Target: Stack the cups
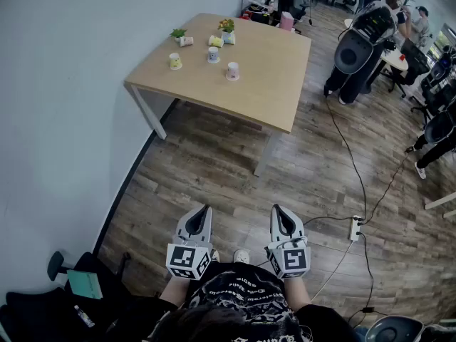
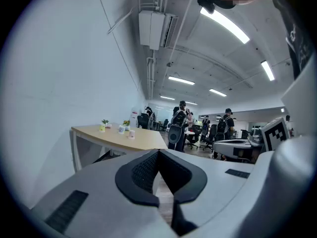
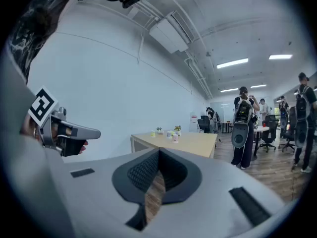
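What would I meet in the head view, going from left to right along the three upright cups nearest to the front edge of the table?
Yellowish cup → white cup with blue print → white cup with pink print. The small plants and the other cups behind them overlap this row, so I leave them out.

Open floor (image 1: 214, 164) reaches table (image 1: 274, 77); plants (image 1: 226, 26) behind cups (image 1: 233, 70).

The table (image 1: 271, 84) is pale wood on white legs. On the table stand a yellow cup (image 1: 175, 61), a white-and-blue cup (image 1: 213, 55) and a pinkish cup (image 1: 233, 70). Around the table, the floor (image 1: 214, 162) shows grey-brown planks. The left gripper (image 1: 203, 212) and right gripper (image 1: 279, 212) are light grey, black-padded, with black-and-white square markers.
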Action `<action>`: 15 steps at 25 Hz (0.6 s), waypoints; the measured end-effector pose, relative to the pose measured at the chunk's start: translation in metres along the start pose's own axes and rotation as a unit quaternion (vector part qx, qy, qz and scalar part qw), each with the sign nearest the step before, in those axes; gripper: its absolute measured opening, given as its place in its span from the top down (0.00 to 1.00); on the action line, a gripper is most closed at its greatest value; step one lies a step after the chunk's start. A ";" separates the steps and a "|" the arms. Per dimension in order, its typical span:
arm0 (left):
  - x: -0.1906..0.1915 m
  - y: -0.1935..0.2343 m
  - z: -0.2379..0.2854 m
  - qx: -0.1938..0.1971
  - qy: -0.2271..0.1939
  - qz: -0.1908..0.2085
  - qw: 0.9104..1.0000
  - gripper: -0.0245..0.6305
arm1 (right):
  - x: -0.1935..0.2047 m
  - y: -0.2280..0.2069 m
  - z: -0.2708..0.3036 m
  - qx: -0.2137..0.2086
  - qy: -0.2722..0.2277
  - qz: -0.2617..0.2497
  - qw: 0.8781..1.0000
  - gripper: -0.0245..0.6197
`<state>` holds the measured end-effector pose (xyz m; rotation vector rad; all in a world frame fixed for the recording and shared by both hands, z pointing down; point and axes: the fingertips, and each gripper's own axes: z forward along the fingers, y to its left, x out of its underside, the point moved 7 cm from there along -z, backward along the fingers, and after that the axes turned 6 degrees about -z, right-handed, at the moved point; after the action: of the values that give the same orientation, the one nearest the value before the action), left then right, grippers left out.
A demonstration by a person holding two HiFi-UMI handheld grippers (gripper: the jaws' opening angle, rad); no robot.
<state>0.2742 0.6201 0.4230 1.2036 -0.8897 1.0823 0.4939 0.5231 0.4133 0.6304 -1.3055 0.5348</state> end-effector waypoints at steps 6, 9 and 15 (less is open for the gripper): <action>0.001 0.000 -0.012 -0.010 -0.009 0.003 1.000 0.96 | 0.005 0.004 -0.015 0.003 0.000 0.008 1.000 0.96; 0.004 -0.004 -0.013 -0.007 -0.004 0.010 1.000 0.96 | 0.006 0.006 -0.015 0.000 0.000 0.011 1.000 0.96; 0.008 0.005 -0.014 0.009 0.013 -0.006 1.000 0.96 | 0.008 0.018 -0.004 -0.015 0.000 0.035 0.999 0.96</action>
<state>0.2714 0.6353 0.4296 1.2064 -0.8531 1.0953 0.4852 0.5390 0.4226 0.5607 -1.3374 0.5716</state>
